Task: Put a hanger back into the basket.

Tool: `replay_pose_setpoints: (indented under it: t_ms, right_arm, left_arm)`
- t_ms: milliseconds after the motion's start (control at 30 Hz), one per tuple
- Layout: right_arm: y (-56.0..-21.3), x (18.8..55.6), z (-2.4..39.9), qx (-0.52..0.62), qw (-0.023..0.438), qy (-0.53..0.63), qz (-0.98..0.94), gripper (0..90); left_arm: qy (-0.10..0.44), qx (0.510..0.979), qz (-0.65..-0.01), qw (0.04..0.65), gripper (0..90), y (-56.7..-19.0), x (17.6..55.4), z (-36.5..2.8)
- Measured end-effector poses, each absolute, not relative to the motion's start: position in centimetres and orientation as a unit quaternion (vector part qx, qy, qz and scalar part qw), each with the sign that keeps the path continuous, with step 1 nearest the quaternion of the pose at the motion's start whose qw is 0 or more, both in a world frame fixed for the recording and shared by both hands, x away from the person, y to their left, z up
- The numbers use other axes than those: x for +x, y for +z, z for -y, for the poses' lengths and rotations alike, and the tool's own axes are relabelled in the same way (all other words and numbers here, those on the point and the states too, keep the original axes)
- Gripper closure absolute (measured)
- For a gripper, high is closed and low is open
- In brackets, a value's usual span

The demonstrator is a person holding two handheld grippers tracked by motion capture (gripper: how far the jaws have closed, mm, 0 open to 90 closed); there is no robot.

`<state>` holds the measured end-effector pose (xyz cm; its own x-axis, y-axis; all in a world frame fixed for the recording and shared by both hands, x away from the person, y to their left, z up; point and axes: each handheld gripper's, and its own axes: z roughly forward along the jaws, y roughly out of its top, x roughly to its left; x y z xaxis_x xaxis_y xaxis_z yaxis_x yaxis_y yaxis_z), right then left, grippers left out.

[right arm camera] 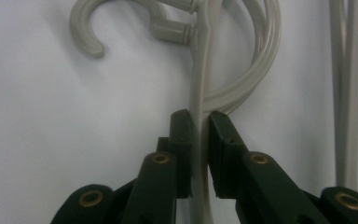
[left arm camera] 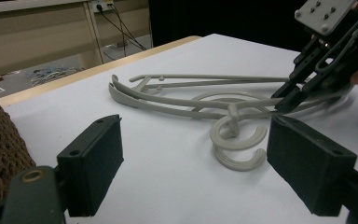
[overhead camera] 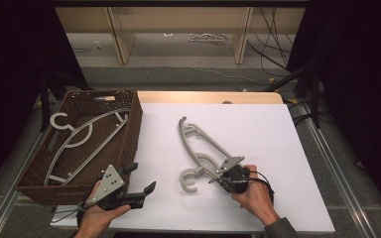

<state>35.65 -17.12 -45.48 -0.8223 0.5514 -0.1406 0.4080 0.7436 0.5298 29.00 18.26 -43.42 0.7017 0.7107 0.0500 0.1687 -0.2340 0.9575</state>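
Note:
Two grey plastic hangers (overhead camera: 198,141) lie stacked together on the white table top (overhead camera: 258,134), hooks (overhead camera: 188,179) toward the front. My right gripper (overhead camera: 213,181) is shut on a thin bar of one hanger (right arm camera: 198,84) just beside the hooks (right arm camera: 86,28); the bar runs between its jaws (right arm camera: 199,126). My left gripper (overhead camera: 141,178) is held at the front left, open wide with nothing in it. Its view looks past its jaws (left arm camera: 200,154) at the hangers (left arm camera: 191,100) and the right gripper (left arm camera: 286,100).
A brown wicker basket (overhead camera: 129,144) stands at the table's left, right beside my left gripper, with more grey hangers (overhead camera: 87,136) lying inside. Wooden shelf legs and cables are on the floor beyond the table's far edge.

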Motion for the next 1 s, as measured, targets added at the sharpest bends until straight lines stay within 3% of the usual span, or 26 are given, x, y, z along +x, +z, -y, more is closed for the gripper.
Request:
replay_pose_setpoints:
  t_ms: [700, 1000]
  right_arm:
    - [-42.1, 34.1, 20.0, 0.230, 0.209, 0.291, -0.905, 82.8]
    - [-41.3, 33.4, 19.4, 0.215, 0.187, 0.326, -0.901, 82.8]
  left_arm:
    - [0.249, 0.749, -0.302, 0.535, 22.3, -43.3, 29.5, -18.2]
    - [0.256, 0.769, -0.287, 0.510, 25.9, -42.4, 30.9, -16.6]
